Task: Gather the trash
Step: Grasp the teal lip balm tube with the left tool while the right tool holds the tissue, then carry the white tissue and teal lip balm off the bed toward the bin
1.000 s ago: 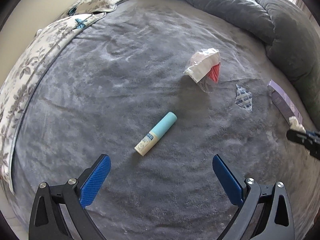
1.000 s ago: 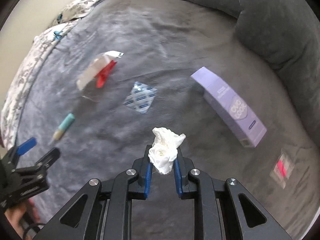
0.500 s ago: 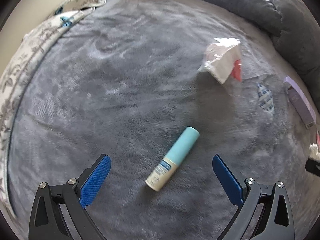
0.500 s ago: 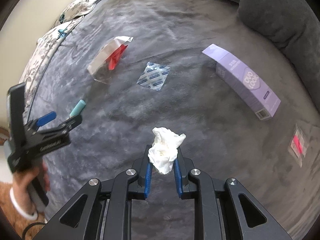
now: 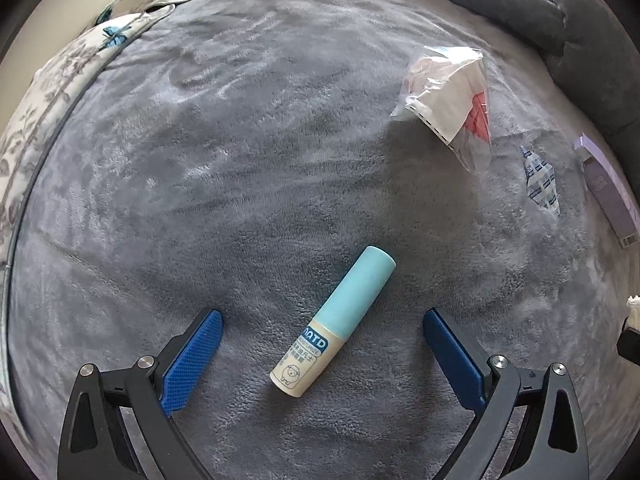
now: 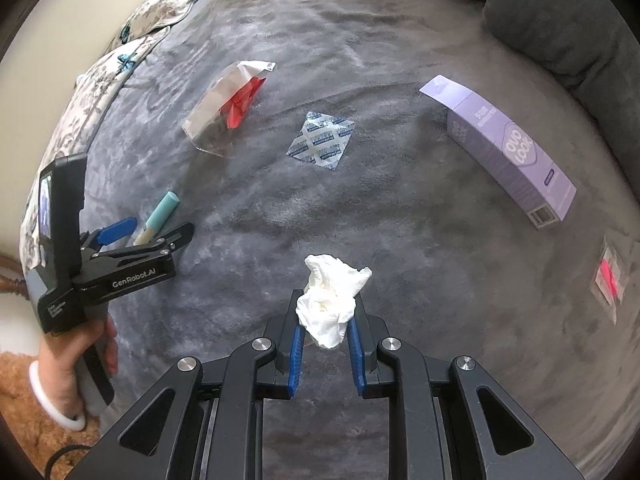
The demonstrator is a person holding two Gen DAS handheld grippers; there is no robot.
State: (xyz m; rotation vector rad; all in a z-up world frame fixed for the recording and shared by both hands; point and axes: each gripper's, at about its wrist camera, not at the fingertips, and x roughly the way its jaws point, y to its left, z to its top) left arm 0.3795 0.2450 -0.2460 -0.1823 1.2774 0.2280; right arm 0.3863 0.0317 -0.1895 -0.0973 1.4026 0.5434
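Note:
My left gripper (image 5: 320, 330) is open, low over the grey blanket, its blue pads on either side of a teal and cream lip-balm tube (image 5: 334, 322) that lies between them untouched. The same gripper (image 6: 156, 226) and tube (image 6: 157, 218) show at the left of the right wrist view. My right gripper (image 6: 325, 310) is shut on a crumpled white tissue (image 6: 330, 302), held above the blanket. Other litter lies on the blanket: a clear bag with red inside (image 6: 230, 106), a blue-white sachet (image 6: 321, 145), a purple box (image 6: 508, 150) and a small clear packet with a pink item (image 6: 609, 278).
The grey plush blanket (image 5: 240, 160) covers a bed. Grey pillows (image 6: 560, 20) line the far and right sides. A floral quilt (image 5: 48, 92) runs along the left edge. The bag (image 5: 452, 92), sachet (image 5: 541, 178) and box (image 5: 610, 196) lie right of the left gripper.
My left gripper has moved forward and down, so the tube now lies between its open pads. My right gripper still holds the tissue and has drawn back slightly.

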